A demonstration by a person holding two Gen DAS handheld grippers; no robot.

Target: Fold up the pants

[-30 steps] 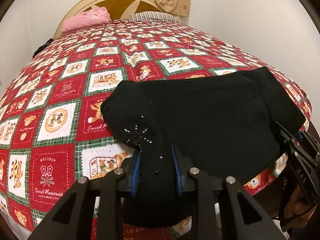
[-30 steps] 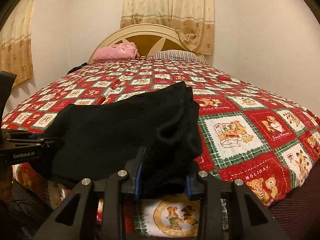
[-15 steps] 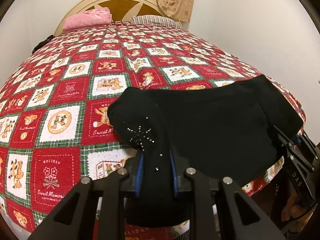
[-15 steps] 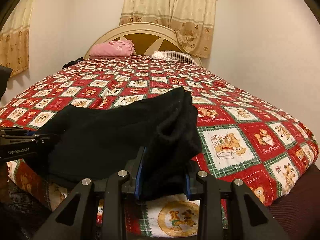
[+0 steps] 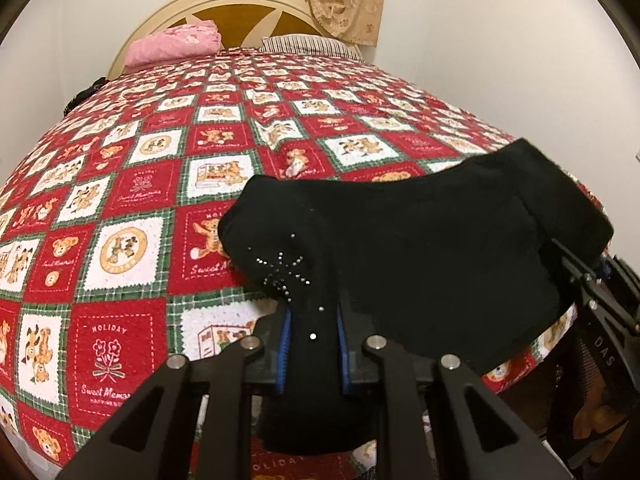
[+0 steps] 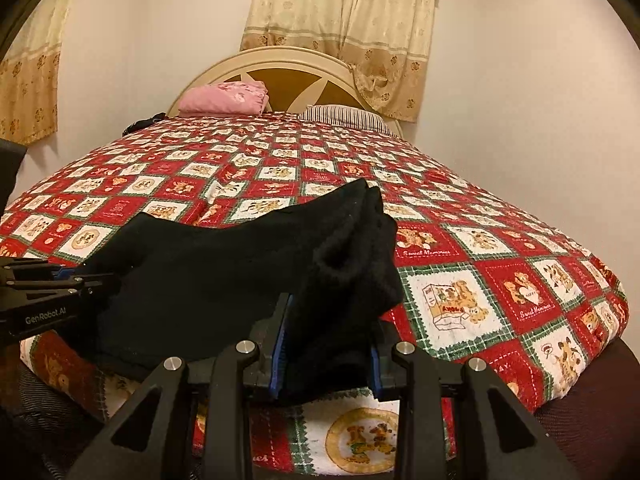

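Black fabric: the pants (image 5: 432, 248) are bunched into a compact, layered bundle lying across the near edge of the bed (image 5: 132, 208), partly overhanging it.
Left gripper (image 5: 312, 344): its jaws are closed on a gathered end of the pants, the one bearing small rhinestones; cloth fills the gap between the blue pads.
Right gripper (image 6: 326, 356): its jaws are likewise clamped on the opposite bunched end, where several layers can be seen stacked.
Progress: at least one fold is judged to be done, since the garment appears doubled over and short; how many layers are stacked cannot be told. A further fold or a flat, tidy set-down is judged to be left, as the bundle is lumpy and not squared.
Edges: the near bed edge lies directly under the bundle, so cloth could slide off if released here.
Open room: a wide stretch of the patchwork quilt (image 6: 460, 248) lies bare beyond the pants, as far as the pink folded cloth (image 6: 224, 98) and striped pillow (image 6: 344, 118) at the headboard (image 5: 244, 20), well apart from the work.
Side limits: a wall is seen near the right side.
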